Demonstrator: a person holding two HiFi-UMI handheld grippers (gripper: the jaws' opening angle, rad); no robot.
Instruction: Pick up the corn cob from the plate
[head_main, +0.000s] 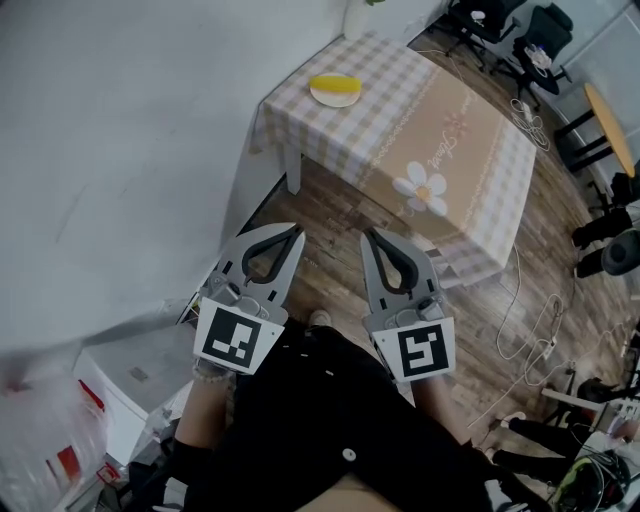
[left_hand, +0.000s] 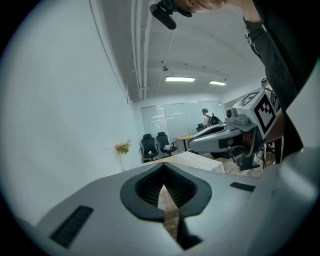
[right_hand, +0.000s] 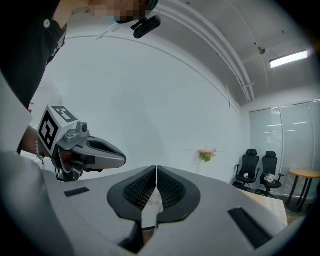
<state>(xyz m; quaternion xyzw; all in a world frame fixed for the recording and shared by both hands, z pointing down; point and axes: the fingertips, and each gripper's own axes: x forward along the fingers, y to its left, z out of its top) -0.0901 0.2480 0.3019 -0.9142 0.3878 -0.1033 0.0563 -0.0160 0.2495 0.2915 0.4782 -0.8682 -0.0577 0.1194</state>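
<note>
Yellow corn cob (head_main: 335, 84) on round plate (head_main: 337, 102), checked-cloth table (head_main: 430, 140)

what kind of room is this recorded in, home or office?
Most likely an office or lab space, not a home: black swivel chairs, a glass partition wall and ceiling strip lights.
</note>
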